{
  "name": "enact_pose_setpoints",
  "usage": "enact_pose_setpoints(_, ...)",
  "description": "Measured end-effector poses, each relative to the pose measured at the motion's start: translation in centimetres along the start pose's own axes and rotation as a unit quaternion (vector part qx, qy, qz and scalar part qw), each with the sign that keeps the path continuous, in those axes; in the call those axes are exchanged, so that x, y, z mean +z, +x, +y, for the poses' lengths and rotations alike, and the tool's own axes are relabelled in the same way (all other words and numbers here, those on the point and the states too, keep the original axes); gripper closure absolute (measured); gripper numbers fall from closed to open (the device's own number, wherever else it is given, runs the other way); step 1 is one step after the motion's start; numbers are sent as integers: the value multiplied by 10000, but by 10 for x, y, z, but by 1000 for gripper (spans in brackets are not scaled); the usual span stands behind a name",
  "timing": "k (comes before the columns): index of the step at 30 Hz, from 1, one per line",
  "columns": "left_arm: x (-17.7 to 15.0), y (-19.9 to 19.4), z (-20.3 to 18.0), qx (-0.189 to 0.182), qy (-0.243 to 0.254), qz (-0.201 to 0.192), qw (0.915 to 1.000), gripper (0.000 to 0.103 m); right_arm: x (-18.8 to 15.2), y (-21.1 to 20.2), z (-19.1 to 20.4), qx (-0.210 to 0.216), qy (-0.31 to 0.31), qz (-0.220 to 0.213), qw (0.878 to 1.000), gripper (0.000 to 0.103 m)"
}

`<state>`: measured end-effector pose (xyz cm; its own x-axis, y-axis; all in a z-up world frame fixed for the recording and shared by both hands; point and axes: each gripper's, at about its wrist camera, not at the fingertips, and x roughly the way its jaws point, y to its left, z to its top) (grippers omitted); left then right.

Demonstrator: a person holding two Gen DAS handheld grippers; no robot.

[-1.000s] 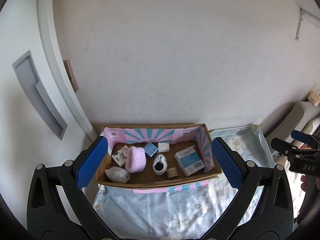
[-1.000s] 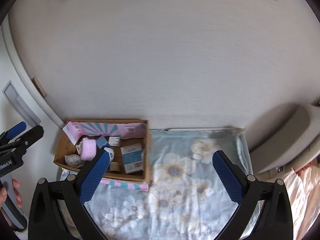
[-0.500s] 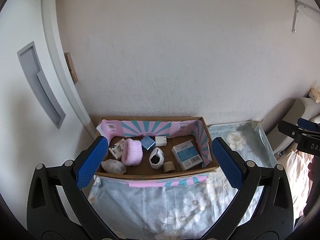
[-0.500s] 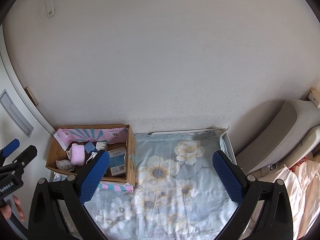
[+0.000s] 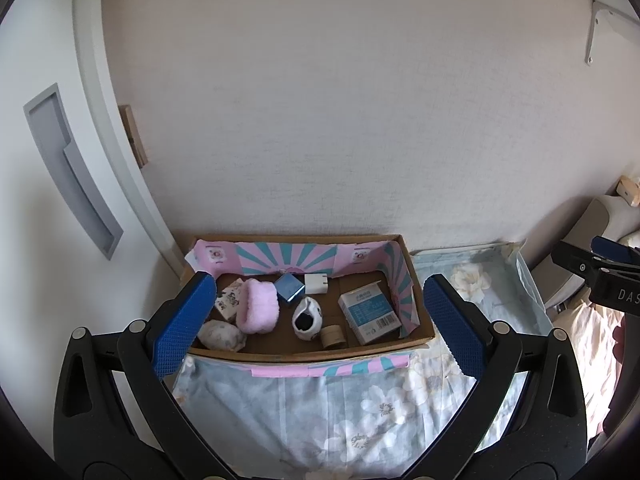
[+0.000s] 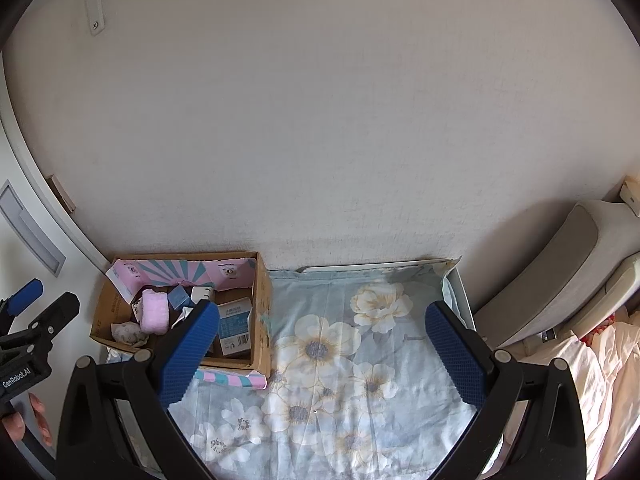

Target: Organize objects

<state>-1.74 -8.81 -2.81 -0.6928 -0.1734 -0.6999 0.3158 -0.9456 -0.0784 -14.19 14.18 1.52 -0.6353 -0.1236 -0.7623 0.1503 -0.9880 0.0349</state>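
Note:
A cardboard box (image 5: 304, 354) with a pink and teal lining stands on the flowered cloth (image 5: 320, 412) against the wall; it also shows in the right wrist view (image 6: 264, 320). In it lie a pink fluffy roll (image 5: 258, 306), a blue and white carton (image 5: 370, 312), a small blue cube (image 5: 290, 288), a white charger (image 5: 316, 283), a black and white sock (image 5: 306, 317), a small tape roll (image 5: 333, 336) and a crumpled white cloth (image 5: 220, 334). My left gripper (image 5: 316, 328) is open and empty, held back from the box. My right gripper (image 6: 320, 344) is open and empty over the cloth.
A white wall rises right behind the box. A white door with a grey recessed handle (image 5: 72, 168) is at the left. A grey cushion (image 6: 560, 264) and bedding (image 6: 592, 368) lie at the right. The flowered cloth (image 6: 352, 360) covers the table right of the box.
Both grippers have pulled back and up from the box, which now looks smaller and farther. Both stay open and empty.

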Motion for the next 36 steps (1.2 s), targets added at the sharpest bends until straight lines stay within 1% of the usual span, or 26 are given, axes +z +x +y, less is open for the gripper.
enact_pose_setpoints(8,0,0,1,8,-21,-12,10000,0,1,1,2,6,-26,-13,10000,0)
enact_pose_setpoints(16,0,2,6,43,-60,55,10000,0,1,0,2,17,-44,-25,10000,0)
enact_pose_setpoints(27,1,0,4,66,13,20,10000,0,1,1,3,33,-25,-21,10000,0)
enact_pose_setpoints(31,1,-1,5,7,-23,9,10000,0,0,1,2,25,-10,-8,10000,0)
enact_pose_setpoints(36,0,-1,5,60,4,-8,10000,0,0,0,2,12,-17,-26,10000,0)
